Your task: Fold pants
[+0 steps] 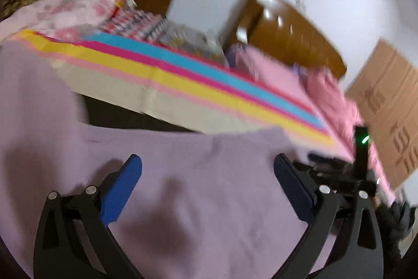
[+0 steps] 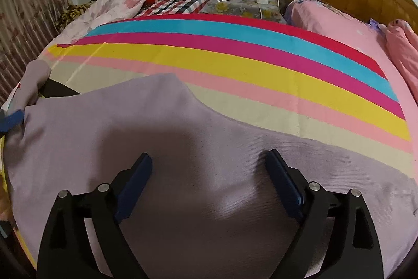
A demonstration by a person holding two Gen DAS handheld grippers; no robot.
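- Hovering with jaws wide apart and nothing between them, the left gripper (image 1: 207, 175) hangs over the pale lilac knit pants (image 1: 183, 200); its blue pads do not press the cloth.
- The right gripper (image 2: 209, 174) likewise stands with jaws apart over the same pants, with bare fabric showing in the gap.
- The pants lie spread flat on the rainbow-striped bedsheet (image 2: 235, 62), at its near edge; one part trails off to the left in the right wrist view.
- Next, probably: each gripper should pick an edge or corner, not the middle of the panel, so only the intended layers are pinched.
- Lift both sides evenly; soft knit sags and drags.
- Keep clear of the pink quilt (image 2: 402, 49) at the right of the bed.
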